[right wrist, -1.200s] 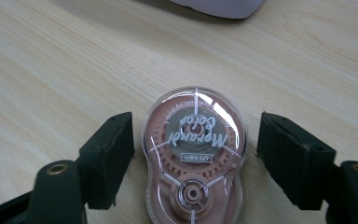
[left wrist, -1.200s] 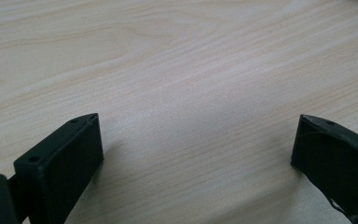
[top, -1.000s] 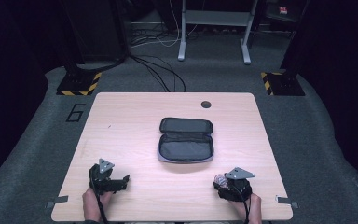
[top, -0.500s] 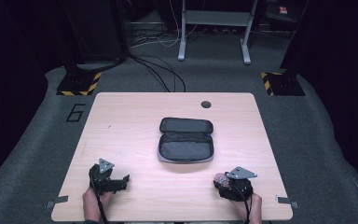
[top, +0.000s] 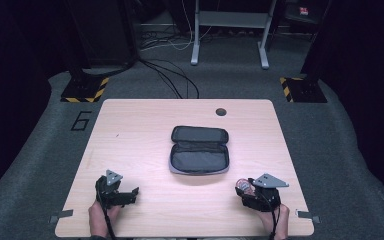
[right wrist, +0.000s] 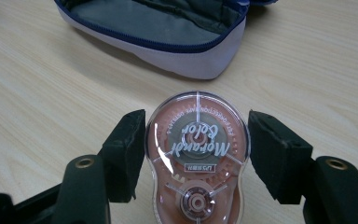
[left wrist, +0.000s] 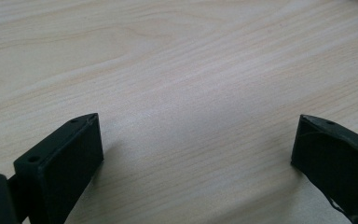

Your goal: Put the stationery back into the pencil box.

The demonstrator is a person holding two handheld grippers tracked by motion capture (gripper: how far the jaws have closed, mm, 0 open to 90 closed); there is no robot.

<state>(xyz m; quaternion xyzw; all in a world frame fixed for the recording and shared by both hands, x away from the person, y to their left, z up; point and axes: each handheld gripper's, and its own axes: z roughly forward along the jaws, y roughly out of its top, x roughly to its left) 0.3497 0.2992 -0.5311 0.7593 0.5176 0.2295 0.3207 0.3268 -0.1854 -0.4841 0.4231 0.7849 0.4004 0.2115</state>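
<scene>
Meanwhile the right gripper clamps a pink correction-tape dispenser near the open pouch, while the left gripper gapes wide over bare counter.

Bench: pale wood, dark round hole near far edge.
Floor: grey carpet, painted "6", loose black cables.

Two black handheld grippers: left gripper and right gripper, each topped by a grey three-cornered plate with dark screw dots. Blocky black jaws, brass-ringed screw holes near their bases. Bare forearms.
</scene>
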